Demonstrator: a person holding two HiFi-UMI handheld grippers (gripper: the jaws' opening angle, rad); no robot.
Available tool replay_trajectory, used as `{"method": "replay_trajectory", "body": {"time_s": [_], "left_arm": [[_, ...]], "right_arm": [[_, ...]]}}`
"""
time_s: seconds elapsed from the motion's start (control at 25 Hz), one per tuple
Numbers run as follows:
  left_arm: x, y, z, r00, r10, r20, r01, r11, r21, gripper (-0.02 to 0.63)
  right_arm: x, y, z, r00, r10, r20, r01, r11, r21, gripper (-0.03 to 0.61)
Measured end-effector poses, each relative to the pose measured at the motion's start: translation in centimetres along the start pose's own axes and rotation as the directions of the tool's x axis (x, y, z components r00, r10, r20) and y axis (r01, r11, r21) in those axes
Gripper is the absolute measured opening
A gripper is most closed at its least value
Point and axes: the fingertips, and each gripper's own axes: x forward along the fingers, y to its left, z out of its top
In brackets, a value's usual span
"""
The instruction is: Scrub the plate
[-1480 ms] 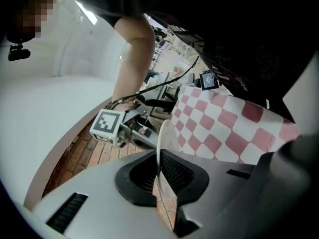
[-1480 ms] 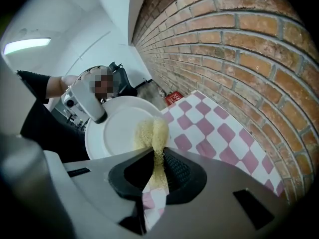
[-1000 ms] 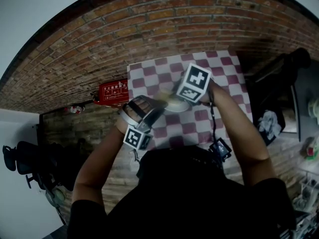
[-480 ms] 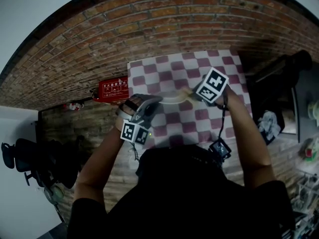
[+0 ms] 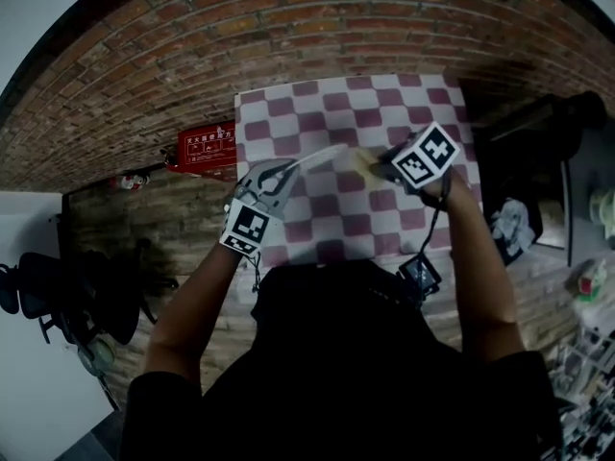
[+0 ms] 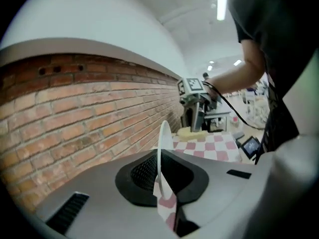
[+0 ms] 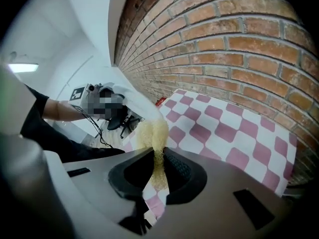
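Left gripper (image 5: 288, 173): jaws clamped on the near rim of the plate (image 5: 322, 155). In the left gripper view the plate (image 6: 163, 148) stands edge-on between the pads, so it is held on its side. Judgement: this turns one face toward the other hand for scrubbing.

Right gripper (image 5: 381, 169): jaws pinched tight on a yellow pad (image 5: 357, 161). The right gripper view shows the pad (image 7: 158, 143) squeezed thin between the jaws and bushing out past the tips. That leaves a soft working end free.

The plate sits between the two grippers, over the middle of the table (image 5: 452, 229), somewhat toward its left edge. It looks clear of the checked cloth (image 5: 384, 113). The pad is at the plate's right rim, touching or just beside it; I cannot tell which. Judgement: the pad is set to go onto the plate, and the thin rim grip could slip under a hard push.

Beyond the table's left edge there is a red box (image 5: 206, 148) and then a brick wall (image 5: 144, 84).
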Motion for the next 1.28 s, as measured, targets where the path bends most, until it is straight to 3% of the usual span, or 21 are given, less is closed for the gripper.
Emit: {"method": "replay_trajectory", "body": {"time_s": [0.12, 0.28, 0.36, 0.48, 0.56, 0.68, 0.8, 0.88, 1.12, 1.28], "left_arm": [[0.4, 0.2, -2.0, 1.000, -0.003, -0.001, 0.002, 0.968, -0.252, 0.018], [1.5, -1.6, -4.9, 0.998, -0.048, -0.032, 0.028, 0.887, -0.460, 0.018], [2.0, -2.4, -6.3, 0.997, -0.065, -0.047, 0.026, 0.819, -0.574, 0.018], [2.3, -3.7, -8.7, 0.994, -0.082, -0.072, 0.005, 0.693, -0.721, 0.018], [2.6, -4.4, -10.1, 0.991, -0.091, -0.094, -0.014, 0.641, -0.768, 0.018], [3.0, -5.3, -11.7, 0.988, -0.104, -0.118, -0.036, 0.584, -0.811, 0.018], [3.3, -5.9, -13.5, 0.985, -0.111, -0.132, -0.059, 0.504, -0.862, 0.018], [3.6, -6.4, -14.2, 0.983, -0.121, -0.136, -0.064, 0.467, -0.882, 0.018], [4.1, -7.6, -15.8, 0.979, -0.134, -0.154, -0.087, 0.409, -0.908, 0.018], [4.2, -8.3, -16.2, 0.976, -0.147, -0.158, -0.090, 0.393, -0.915, 0.018]], "right_arm": [[0.5, 0.5, -0.9, 0.999, 0.026, 0.026, -0.027, 0.999, 0.035, 0.054], [1.2, 0.5, -2.0, 0.996, 0.018, 0.082, -0.024, 0.996, 0.080, 0.054], [1.6, 0.4, -2.2, 0.992, 0.013, 0.124, -0.028, 0.993, 0.115, 0.054], [2.6, 0.4, -3.1, 0.986, -0.010, 0.165, -0.017, 0.987, 0.163, 0.054], [3.4, 0.5, -3.8, 0.984, -0.030, 0.175, -0.001, 0.984, 0.176, 0.054], [4.8, 0.8, -4.8, 0.984, -0.045, 0.173, 0.014, 0.983, 0.181, 0.054], [6.0, 1.2, -5.7, 0.983, -0.057, 0.174, 0.024, 0.982, 0.190, 0.054], [6.5, 1.4, -6.1, 0.981, -0.069, 0.181, 0.035, 0.981, 0.189, 0.054], [7.4, 2.0, -7.2, 0.980, -0.091, 0.177, 0.057, 0.980, 0.189, 0.054], [8.3, 2.5, -7.8, 0.982, -0.075, 0.174, 0.042, 0.981, 0.187, 0.054]]}}
